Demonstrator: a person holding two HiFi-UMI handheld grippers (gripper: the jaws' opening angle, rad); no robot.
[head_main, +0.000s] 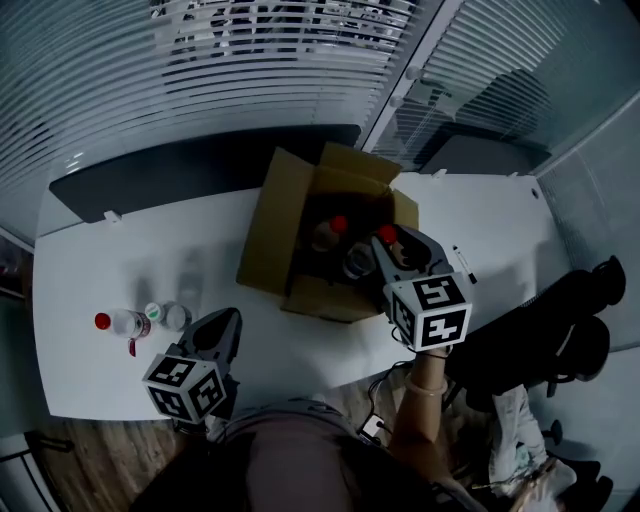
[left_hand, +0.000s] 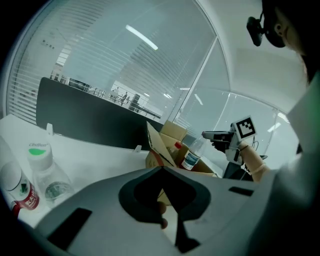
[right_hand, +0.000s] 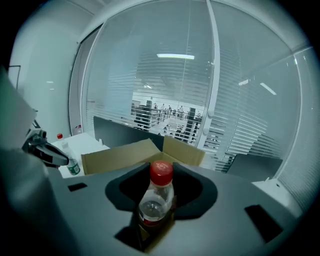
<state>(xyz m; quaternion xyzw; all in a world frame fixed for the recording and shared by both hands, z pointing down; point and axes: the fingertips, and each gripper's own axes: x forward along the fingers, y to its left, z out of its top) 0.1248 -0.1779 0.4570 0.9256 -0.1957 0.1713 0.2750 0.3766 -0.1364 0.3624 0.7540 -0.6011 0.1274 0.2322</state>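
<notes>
Item 1: your right gripper (head_main: 397, 248), at the right edge of the cardboard box (head_main: 268, 235). Jaws closed against a red-capped bottle (right_hand: 159, 192), which stands upright between them with its cap above the jaw line.

Item 2: your left gripper (head_main: 222, 325), well to the left of the box and nearer you. Jaws drawn together to a narrow slit, with nothing between them.

Item 3: cardboard box, flaps open, on the white table (head_main: 110, 265). Inside it are a second red-capped bottle (head_main: 338, 225) and a clear bottle (head_main: 358, 262), just left of the held one.

Item 4: a green-capped bottle (left_hand: 46, 172) and a red-labelled bottle (head_main: 120, 322), side by side on the table left of the box, close beside your left gripper.

Item 5: dark partition panel (head_main: 180, 170), behind the box.

Item 6: black office chair (head_main: 585, 320), right of the box, off the table
</notes>
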